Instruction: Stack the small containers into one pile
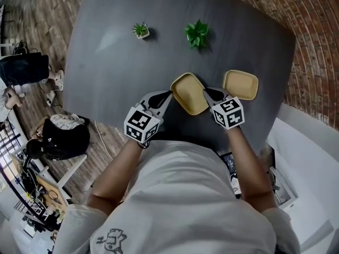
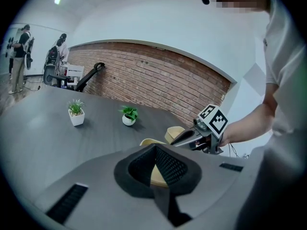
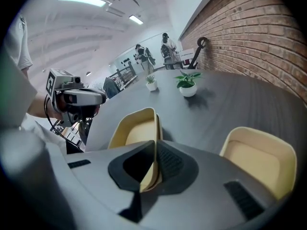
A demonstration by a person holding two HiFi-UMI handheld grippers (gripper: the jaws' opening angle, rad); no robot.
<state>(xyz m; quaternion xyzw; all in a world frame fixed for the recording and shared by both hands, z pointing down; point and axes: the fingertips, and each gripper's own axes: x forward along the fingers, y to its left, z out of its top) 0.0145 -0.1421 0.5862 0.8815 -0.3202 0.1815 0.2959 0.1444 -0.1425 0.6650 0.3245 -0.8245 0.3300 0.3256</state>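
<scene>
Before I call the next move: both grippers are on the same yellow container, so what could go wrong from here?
1. The left gripper and right gripper each pinch only a thin rim of the held container, on opposite sides. Uneven hand motion could twist it loose.
2. The second container lies loose on the table, close beside the right gripper. A sideways move might knock it out of line for stacking.

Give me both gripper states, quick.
Left gripper: shut on the rim of the yellow container.
Right gripper: shut on the opposite rim of the same container.
</scene>
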